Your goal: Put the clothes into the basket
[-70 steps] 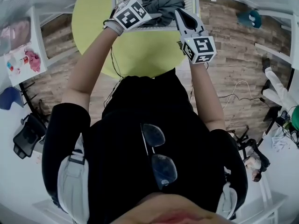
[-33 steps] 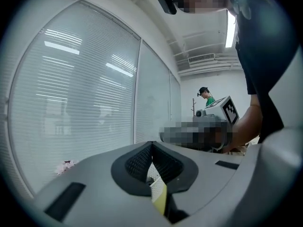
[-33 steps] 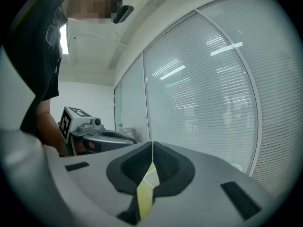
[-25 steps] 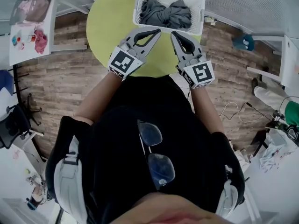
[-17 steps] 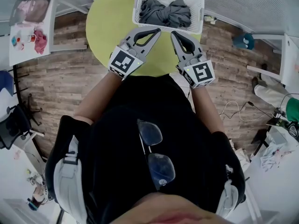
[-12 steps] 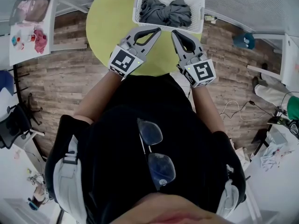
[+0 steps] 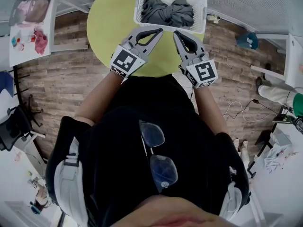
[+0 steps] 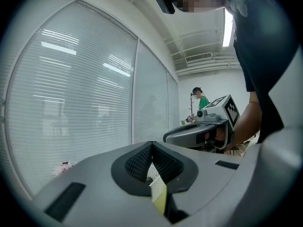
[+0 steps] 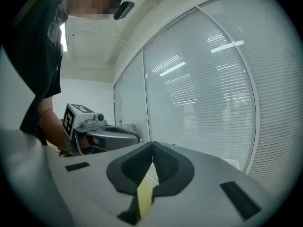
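Item one: a white slatted plastic basket [image 7: 202, 14], which I logged at the far side of the round yellow-green counter [image 7: 108, 27].

Item two: dark grey clothes [image 7: 166, 11], which lay bunched in a heap inside that basket.

Item three: the left gripper [image 7: 159, 30], grey with a marker cube, which hung over the counter just short of the basket. Its jaws were pressed together with nothing between them.

Item four: the right gripper [image 7: 176, 33], close beside the left. Its jaws were likewise closed and empty (each gripper view showed the tips meeting, with only a sliver of basket and counter behind them).

Item five: a pair of glasses [image 7: 158, 155], which hung on the person's black shirt [image 7: 142, 108].
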A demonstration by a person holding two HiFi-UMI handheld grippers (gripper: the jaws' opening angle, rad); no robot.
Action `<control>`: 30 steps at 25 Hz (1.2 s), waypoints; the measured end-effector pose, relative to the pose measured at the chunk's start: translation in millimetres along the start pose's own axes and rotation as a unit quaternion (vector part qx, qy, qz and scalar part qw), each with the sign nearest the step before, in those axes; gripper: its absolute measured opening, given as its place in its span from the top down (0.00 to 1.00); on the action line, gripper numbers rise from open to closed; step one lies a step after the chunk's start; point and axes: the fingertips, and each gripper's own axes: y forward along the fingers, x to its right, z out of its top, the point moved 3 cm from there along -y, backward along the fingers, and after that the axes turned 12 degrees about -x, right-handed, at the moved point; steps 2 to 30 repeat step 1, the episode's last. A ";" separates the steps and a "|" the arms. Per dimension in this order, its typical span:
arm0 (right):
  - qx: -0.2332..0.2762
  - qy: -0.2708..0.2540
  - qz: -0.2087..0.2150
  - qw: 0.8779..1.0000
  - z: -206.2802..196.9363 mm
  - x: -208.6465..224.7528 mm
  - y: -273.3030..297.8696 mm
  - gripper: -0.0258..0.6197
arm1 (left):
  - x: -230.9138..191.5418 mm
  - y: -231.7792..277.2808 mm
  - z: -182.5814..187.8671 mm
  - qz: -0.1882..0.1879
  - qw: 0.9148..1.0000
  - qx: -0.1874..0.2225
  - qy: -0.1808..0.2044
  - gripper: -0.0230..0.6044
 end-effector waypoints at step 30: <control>0.000 0.000 0.000 1.000 -0.5 -0.3 -0.3 0.92 | 0.9 0.6 -0.3 -0.001 1.000 -0.001 0.000 0.95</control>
